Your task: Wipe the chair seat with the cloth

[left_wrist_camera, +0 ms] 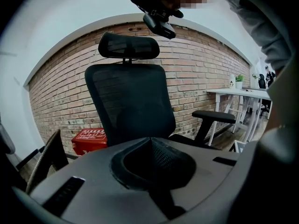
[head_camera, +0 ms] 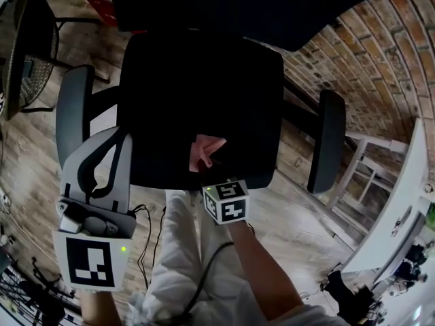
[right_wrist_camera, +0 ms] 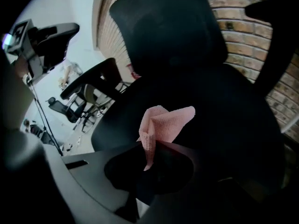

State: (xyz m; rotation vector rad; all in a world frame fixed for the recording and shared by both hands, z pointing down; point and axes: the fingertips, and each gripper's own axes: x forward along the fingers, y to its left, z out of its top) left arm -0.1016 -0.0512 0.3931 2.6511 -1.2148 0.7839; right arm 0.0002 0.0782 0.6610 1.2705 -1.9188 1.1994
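The black office chair seat fills the middle of the head view, its backrest upright against a brick wall. A pink cloth hangs over the front part of the seat, pinched in my right gripper, which is shut on it. In the right gripper view the cloth sticks up from the right gripper above the seat; I cannot tell if it touches. My left gripper is held beside the left armrest, its jaws together and holding nothing. The left gripper faces the backrest.
The right armrest flanks the seat. A white table stands at the right, a red box by the wall behind the chair, another dark chair at far left. Cables lie on the wood floor. My light-trousered leg is just below the seat front.
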